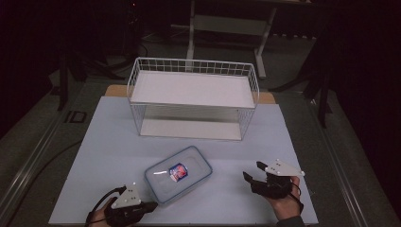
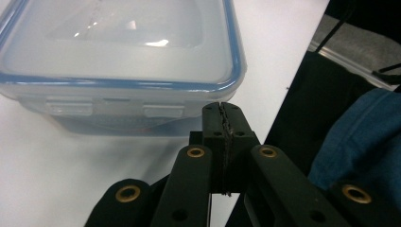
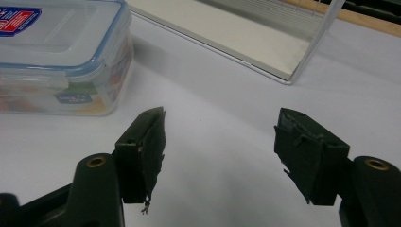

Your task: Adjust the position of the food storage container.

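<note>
dark floor is surrounding a pale table where the person's hands are resting. going from the left, the left gripper is sitting with its jaws pressed together on nothing, just beside the near corner of the lidded plastic container. that box is lying mid-table, in front of the white wire shelf; it is probably light, rigid and slick-sided, so taking it across the short sides under the blue-rimmed lid seems safest. its red-and-blue sticker is showing writing too small to read. the right gripper is waiting wide apart, holding nothing.
</note>
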